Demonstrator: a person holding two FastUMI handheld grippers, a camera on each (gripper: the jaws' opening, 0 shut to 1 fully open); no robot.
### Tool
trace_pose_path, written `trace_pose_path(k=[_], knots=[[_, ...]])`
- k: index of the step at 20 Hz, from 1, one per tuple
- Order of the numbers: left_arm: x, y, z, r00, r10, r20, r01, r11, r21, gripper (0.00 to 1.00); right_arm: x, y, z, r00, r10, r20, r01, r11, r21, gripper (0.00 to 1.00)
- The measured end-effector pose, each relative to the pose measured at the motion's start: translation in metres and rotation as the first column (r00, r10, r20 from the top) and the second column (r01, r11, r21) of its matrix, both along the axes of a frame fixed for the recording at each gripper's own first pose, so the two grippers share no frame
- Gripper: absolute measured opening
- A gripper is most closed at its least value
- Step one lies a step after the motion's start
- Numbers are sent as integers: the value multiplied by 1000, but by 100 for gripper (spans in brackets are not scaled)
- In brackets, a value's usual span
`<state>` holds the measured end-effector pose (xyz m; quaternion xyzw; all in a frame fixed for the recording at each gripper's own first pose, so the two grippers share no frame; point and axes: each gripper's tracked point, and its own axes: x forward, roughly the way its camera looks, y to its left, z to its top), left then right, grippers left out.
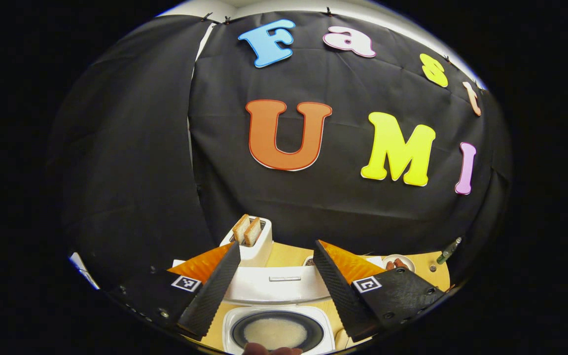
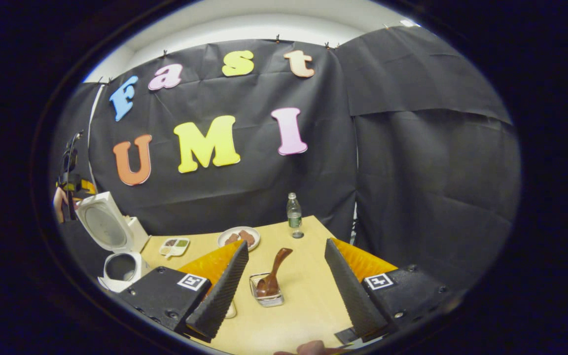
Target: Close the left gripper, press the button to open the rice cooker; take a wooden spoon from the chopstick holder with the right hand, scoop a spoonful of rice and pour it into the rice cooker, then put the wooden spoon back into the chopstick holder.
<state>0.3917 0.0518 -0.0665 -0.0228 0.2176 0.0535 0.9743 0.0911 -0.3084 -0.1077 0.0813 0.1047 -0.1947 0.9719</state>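
Note:
The white rice cooker (image 1: 276,315) stands open just below my left gripper (image 1: 276,246), its lid (image 1: 279,286) tipped back. Pale rice or water lies in its dark inner pot (image 1: 274,333). My left gripper is open and holds nothing. In the right gripper view the cooker (image 2: 121,268) is at the far left with its lid (image 2: 101,224) raised. The brown wooden spoon (image 2: 273,271) leans in a small metal holder (image 2: 268,297) on the table, straight ahead between the fingers of my right gripper (image 2: 286,244), which is open and apart from the spoon.
A white toaster (image 1: 257,244) with two bread slices stands behind the cooker. On the wooden table (image 2: 303,305) are a plate of brown food (image 2: 238,237), a small divided dish (image 2: 174,246) and a plastic bottle (image 2: 293,214). A hand (image 2: 59,202) is beside the cooker lid.

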Motion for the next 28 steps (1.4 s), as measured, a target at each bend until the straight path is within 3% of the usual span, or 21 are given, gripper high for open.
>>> trace_pose_path(k=[6,11,17,20,28], knots=[[-47,-13,-11,995,-15,-97,14,1000,-4,97,33,47,4,991,132,8,-132,991,-15,100],[-102,-32,-35,982,-35,-186,24,998,-63,97,40,80,-8,976,218,-4,-218,976,25,100],[-173,-58,-93,941,-80,-328,44,992,-116,96,42,98,-20,961,274,-27,-272,961,39,99],[-198,-56,-116,920,-73,-386,13,988,-155,97,43,106,-27,953,300,-49,-298,954,39,100],[-220,-59,-181,855,-66,-514,-41,980,-194,95,52,113,-31,938,339,-67,-336,941,47,100]])
